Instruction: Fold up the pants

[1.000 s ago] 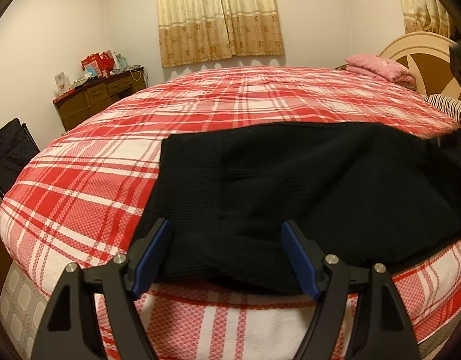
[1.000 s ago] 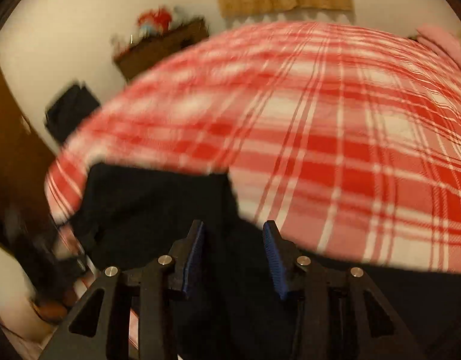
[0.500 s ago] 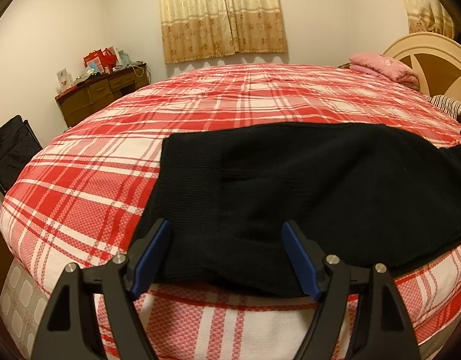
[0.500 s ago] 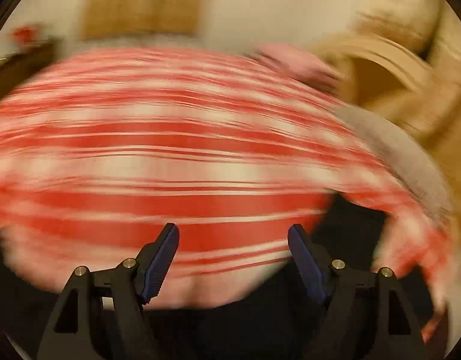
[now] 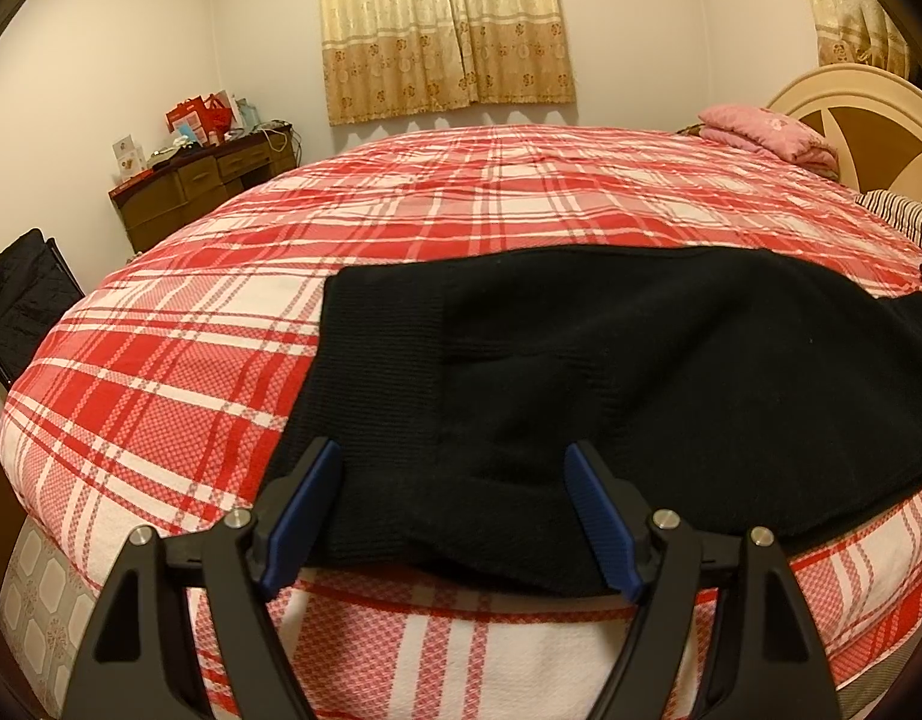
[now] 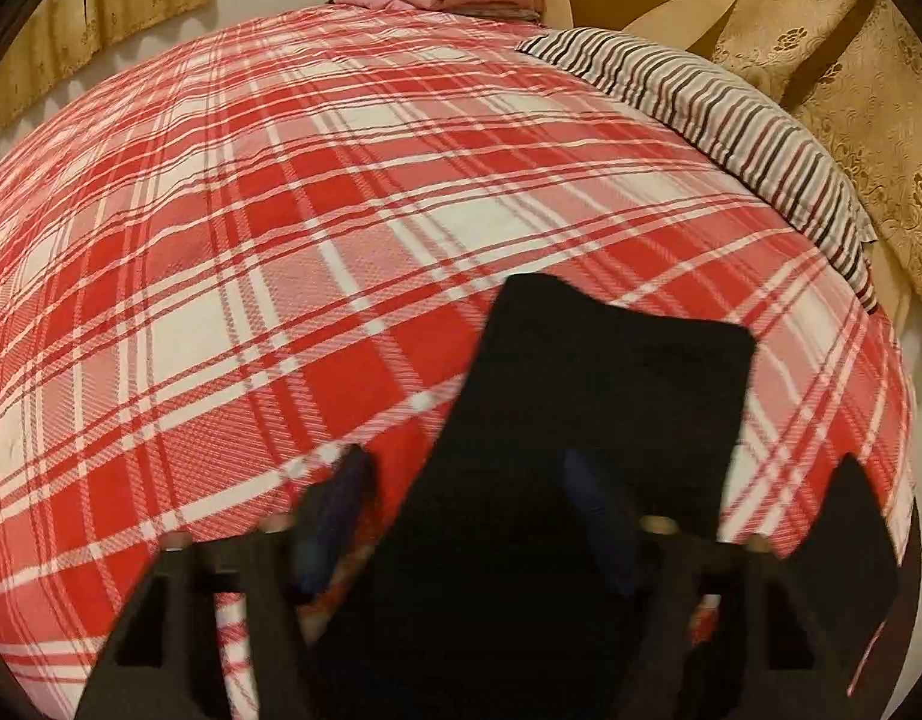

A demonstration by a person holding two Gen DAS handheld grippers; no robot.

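The left gripper (image 5: 452,510) fills the bottom of the left wrist view with its jaws spread wide, blue pads clear to see, and the near edge of the black pants (image 5: 611,384) lies between them without either pad pressing on it. The right gripper (image 6: 461,516) sits at the bottom of the right wrist view, badly smeared by motion blur; its jaws have just been closing, they still show a gap, the dark fabric lies between them, and whether the pads touch it cannot be made out. The pants lie flat on the red plaid bedspread (image 5: 233,324), near the lower edge of the bed, spreading from centre frame to the right border of the left wrist view, where the far end is cut off. In the right wrist view the same cloth (image 6: 611,372) rises from the bottom to the centre right with a notched top edge, and a separate black flap at the lower right is clipped by the lens rim. Beyond it, at upper right, a striped pillow (image 6: 731,120) lies at the bed's edge. Farther back, folded pink bedding (image 5: 767,132) rests by the cream headboard (image 5: 845,96), partly hidden. A wooden dresser (image 5: 203,186) with small cluttered items, too small to identify, stands at upper left, below the patterned curtain (image 5: 443,24).
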